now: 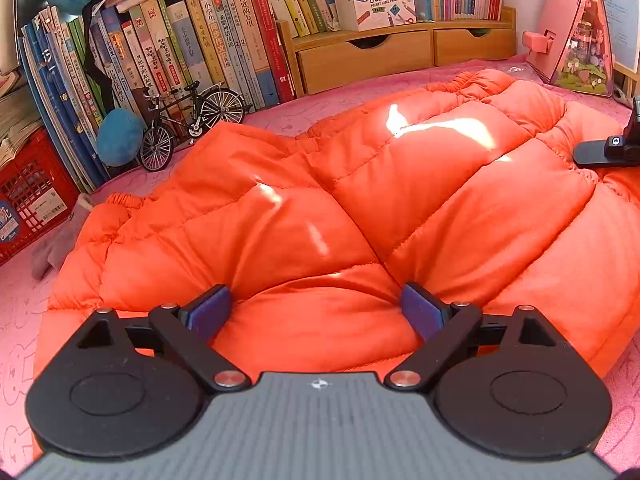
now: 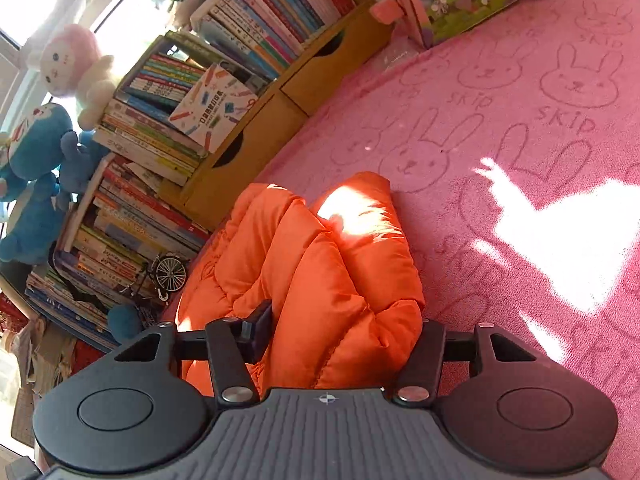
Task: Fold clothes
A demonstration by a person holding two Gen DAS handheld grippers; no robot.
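Note:
An orange quilted puffer jacket (image 1: 360, 200) lies on a pink rabbit-print blanket (image 1: 16, 320). My left gripper (image 1: 316, 312) is open, its blue-padded jaws set wide apart on either side of a puffy fold at the jacket's near edge. In the right wrist view the jacket (image 2: 320, 264) is bunched into thick folds. My right gripper (image 2: 344, 340) stands wide around the bunched near end, with padding bulging between the jaws; whether it squeezes the fabric I cannot tell. The right gripper's tip also shows at the right edge of the left wrist view (image 1: 612, 148), resting on the jacket.
Rows of books (image 1: 192, 48) and a wooden drawer shelf (image 1: 384, 56) line the far side. A model bicycle (image 1: 188, 124), a blue plush (image 1: 118, 136) and a red crate (image 1: 28, 196) stand at the left. A pink toy box (image 1: 576, 36) stands at the far right. A grey cloth (image 1: 56, 240) lies left of the jacket.

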